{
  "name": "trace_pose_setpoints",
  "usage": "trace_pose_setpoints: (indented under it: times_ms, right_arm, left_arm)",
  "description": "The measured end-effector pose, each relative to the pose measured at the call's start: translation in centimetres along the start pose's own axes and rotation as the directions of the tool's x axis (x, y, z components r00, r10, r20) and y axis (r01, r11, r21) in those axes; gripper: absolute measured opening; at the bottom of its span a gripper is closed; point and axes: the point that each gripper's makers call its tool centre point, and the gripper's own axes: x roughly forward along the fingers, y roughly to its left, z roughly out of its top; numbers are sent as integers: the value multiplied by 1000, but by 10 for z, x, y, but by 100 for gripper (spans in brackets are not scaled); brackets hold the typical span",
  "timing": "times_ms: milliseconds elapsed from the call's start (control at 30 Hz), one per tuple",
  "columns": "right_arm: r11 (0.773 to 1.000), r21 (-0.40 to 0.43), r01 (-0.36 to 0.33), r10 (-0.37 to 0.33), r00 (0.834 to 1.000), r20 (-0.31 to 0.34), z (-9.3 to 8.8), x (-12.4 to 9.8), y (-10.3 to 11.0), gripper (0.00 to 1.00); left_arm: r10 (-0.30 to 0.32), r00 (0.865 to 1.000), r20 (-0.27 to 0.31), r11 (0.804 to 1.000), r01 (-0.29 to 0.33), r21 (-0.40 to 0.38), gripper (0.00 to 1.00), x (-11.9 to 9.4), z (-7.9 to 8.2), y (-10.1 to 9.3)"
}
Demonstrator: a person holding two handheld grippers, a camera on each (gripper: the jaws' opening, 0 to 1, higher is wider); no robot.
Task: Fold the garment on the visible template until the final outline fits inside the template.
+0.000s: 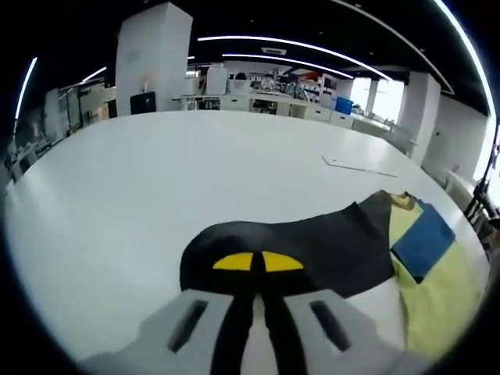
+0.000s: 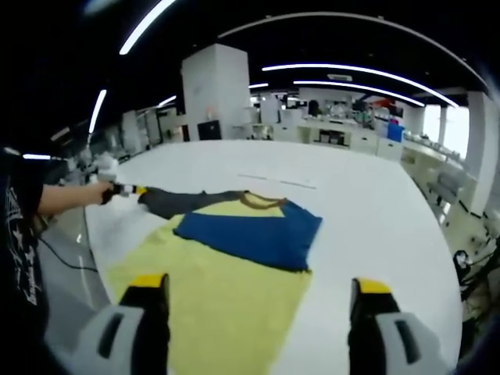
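Note:
The garment lies flat on the white table, made of a yellow part, a blue panel and a dark grey sleeve. Its neck opening faces the far side. My left gripper is shut on the end of the dark sleeve, which is stretched out sideways. The blue panel and yellow cloth lie to its right. In the right gripper view a hand holds the left gripper at the sleeve's tip. My right gripper hovers open above the yellow cloth, jaws wide apart.
A faint flat white outline lies on the table beyond the garment. A person's arm and dark shirt stand at the table's left edge. Desks, a white pillar and shelves fill the room behind.

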Motion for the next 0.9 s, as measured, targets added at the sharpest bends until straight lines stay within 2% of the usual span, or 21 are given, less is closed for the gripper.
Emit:
trace_pose_setpoints:
  times_ms: [300, 400, 900]
  right_arm:
    - [1000, 0, -7, 7, 1000, -2, -1, -1, 1, 97]
    - [1000, 1, -10, 10, 1000, 1, -1, -1, 3, 97]
    - [1000, -2, -15, 15, 1000, 9, -2, -3, 6, 98]
  left_arm:
    - [-37, 998, 49, 999, 36, 18, 0, -3, 29, -17]
    - [-63, 995, 74, 998, 62, 17, 0, -2, 43, -28]
    - [-172, 976, 133, 985, 171, 26, 0, 1, 82, -86]
